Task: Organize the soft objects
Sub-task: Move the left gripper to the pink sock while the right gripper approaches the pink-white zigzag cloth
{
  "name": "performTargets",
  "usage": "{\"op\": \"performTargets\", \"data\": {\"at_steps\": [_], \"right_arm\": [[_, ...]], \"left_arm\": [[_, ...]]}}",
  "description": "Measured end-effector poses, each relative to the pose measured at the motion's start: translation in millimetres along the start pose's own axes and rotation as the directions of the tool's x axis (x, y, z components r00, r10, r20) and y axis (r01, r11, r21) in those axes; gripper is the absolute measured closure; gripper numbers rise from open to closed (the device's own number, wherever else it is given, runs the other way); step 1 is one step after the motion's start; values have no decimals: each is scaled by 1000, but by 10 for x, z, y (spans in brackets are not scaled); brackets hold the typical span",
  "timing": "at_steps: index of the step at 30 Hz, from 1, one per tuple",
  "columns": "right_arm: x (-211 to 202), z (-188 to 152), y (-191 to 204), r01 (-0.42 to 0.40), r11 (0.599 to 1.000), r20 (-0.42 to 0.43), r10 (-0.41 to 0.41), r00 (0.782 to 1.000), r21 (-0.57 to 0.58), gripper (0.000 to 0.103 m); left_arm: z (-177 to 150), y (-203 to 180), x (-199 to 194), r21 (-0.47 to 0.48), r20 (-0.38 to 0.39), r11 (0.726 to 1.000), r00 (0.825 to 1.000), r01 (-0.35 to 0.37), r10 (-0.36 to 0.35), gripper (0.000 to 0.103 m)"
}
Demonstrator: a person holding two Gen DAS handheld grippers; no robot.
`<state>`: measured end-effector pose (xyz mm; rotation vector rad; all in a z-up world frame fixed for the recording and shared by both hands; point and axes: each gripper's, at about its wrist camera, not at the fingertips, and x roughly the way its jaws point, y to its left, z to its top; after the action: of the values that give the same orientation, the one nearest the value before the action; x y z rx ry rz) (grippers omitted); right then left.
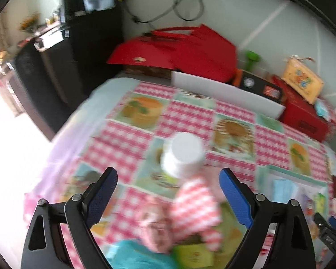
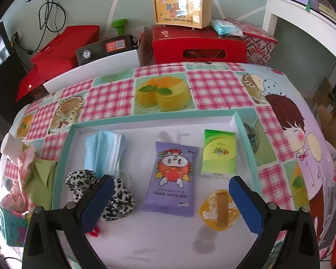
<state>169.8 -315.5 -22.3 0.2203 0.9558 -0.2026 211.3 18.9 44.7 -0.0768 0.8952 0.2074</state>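
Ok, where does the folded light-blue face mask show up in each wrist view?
Left wrist: folded light-blue face mask at right edge, inside the teal-rimmed white tray.
Right wrist: left of centre, in the tray's upper left.
Shared landmark: the red box with a handle slot, behind the table in both.

wall [image 2: 82, 2]: pale green | cabinet [image 1: 62, 67]: black, left | daylight: bright, left edge

In your white tray [image 2: 246, 121]: blue face mask [image 2: 105, 152] far left, leopard scrunchie [image 2: 121, 199] just below it, purple wipes pack [image 2: 171, 177] flat at center, green tissue pack [image 2: 218, 153] right, yellow sponge [image 2: 218, 209] front right.
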Motion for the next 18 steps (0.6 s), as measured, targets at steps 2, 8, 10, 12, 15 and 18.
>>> {"op": "performTargets", "data": {"at_steps": [2, 8, 10, 12, 15, 18], "right_arm": [[-7, -18, 87, -6, 1000, 1, 6, 1000, -18, 0], [-7, -72, 474, -47, 994, -8, 46, 999, -104, 0], [-3, -98, 592, -61, 990, -14, 59, 998, -127, 0], [-3, -127, 705, -73, 986, -18, 71, 997, -149, 0], [-19, -150, 871, -96, 980, -20, 94, 995, -176, 0], [-41, -165, 1033, -120, 973, -11, 120, 993, -199, 0]], "left_arm": [[4, 171, 21, -18, -5, 999, 999, -51, 51, 11], [-36, 596, 145, -90, -59, 987, 990, -130, 125, 11], [-55, 677, 144, -104, -63, 984, 988, -147, 141, 11], [-79, 746, 138, -116, -65, 981, 987, -155, 148, 11], [-101, 854, 129, -137, -67, 978, 987, -155, 147, 11], [-106, 915, 143, -152, -71, 976, 986, -158, 149, 11]]}}
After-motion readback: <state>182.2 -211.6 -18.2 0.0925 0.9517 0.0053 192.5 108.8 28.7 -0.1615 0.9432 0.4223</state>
